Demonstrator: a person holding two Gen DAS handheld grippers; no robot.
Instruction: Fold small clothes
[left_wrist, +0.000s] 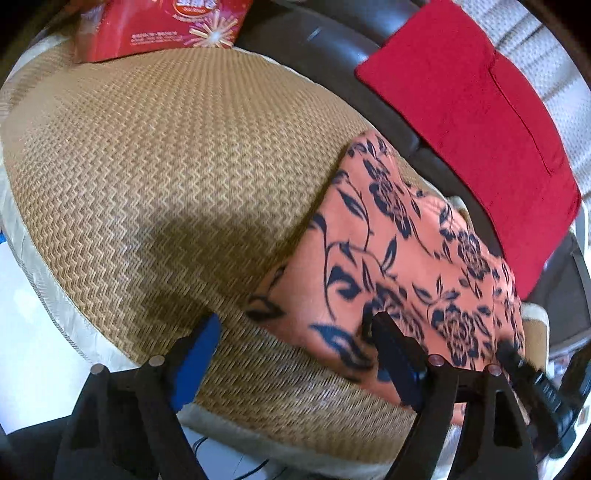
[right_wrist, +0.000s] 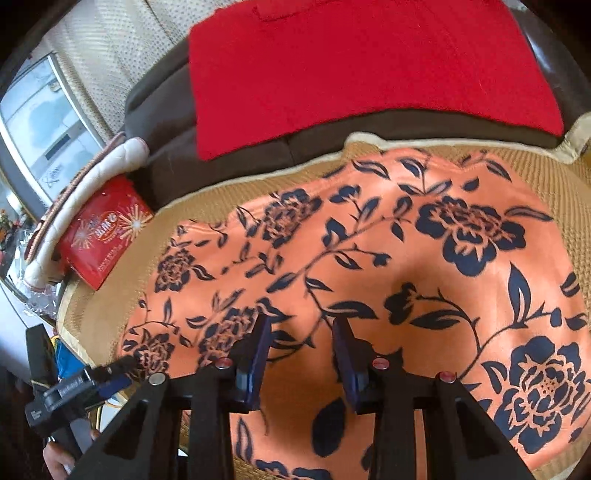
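Observation:
An orange garment with a dark blue flower print (right_wrist: 369, 266) lies spread on a woven straw mat (left_wrist: 166, 177). It also shows in the left wrist view (left_wrist: 391, 266), at the mat's right end. My left gripper (left_wrist: 295, 328) is open, its right finger over the garment's near edge, its left finger over bare mat. My right gripper (right_wrist: 301, 328) is open, low over the garment's near middle, holding nothing. The left gripper also shows in the right wrist view (right_wrist: 92, 380), at the garment's left corner.
A red cloth (right_wrist: 362, 66) lies on the dark sofa (right_wrist: 166, 162) behind the mat. A red printed box (right_wrist: 103, 236) and a rolled white pad (right_wrist: 88, 184) sit at the mat's far left end. The mat's pale border (left_wrist: 44, 295) edges a white floor.

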